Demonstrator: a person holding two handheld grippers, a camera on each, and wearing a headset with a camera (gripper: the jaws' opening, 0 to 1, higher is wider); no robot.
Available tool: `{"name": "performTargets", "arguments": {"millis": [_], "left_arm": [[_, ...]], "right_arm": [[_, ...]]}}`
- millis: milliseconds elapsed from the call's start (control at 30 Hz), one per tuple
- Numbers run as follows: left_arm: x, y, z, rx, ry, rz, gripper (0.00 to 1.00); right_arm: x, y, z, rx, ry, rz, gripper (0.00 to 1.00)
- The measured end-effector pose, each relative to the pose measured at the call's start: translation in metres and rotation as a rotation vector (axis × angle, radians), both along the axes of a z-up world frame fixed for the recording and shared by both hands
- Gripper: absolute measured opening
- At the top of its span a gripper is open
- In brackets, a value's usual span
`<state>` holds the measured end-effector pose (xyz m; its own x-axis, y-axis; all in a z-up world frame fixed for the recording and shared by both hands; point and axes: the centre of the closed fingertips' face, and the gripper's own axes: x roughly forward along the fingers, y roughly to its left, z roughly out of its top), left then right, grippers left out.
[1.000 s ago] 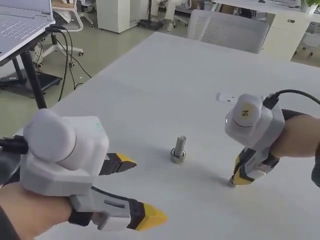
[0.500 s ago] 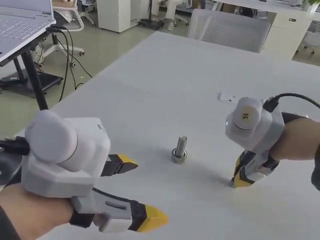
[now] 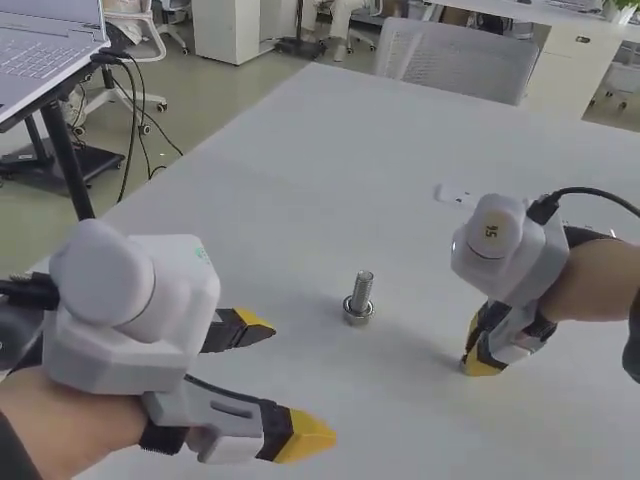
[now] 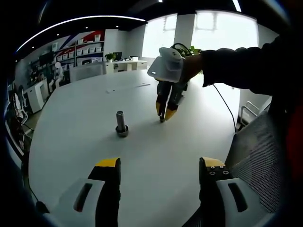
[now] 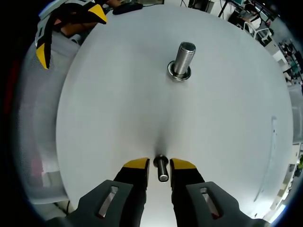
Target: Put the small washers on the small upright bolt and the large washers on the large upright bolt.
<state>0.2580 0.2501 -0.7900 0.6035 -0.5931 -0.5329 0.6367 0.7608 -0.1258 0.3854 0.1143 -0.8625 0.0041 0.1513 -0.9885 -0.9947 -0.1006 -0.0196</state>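
Observation:
The large bolt (image 3: 358, 297) stands upright mid-table with a wider metal ring around its base; it also appears as the large bolt (image 5: 182, 60) and the large bolt (image 4: 121, 124). My right gripper (image 3: 480, 362) points down at the table to the right of it, tips at the surface. In the right gripper view, my right gripper (image 5: 160, 164) is shut on a small bolt (image 5: 162, 170) standing on the tabletop. My left gripper (image 3: 280, 380) hovers at the near left, open with nothing between its jaws, aimed at the large bolt; left gripper (image 4: 160, 164).
The white table (image 3: 330, 170) stretches far ahead. A small white piece (image 3: 450, 194) lies behind the right gripper. A laptop (image 3: 40, 45) on a stand is off the table's left side, and a mesh chair (image 3: 455, 60) stands at the far end.
Nothing has visibly moved apart from a very slight shift of the right gripper over the same spot.

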Motion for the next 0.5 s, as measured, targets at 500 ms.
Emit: {"name": "performTargets", "arguments": {"millis": [500], "left_arm": [[0.0002,0.0001,0.0010,0.000,0.001,0.000,0.67]], "right_arm": [[-0.0031,-0.0006,0.0062,0.038,0.007,-0.036,0.39]]}}
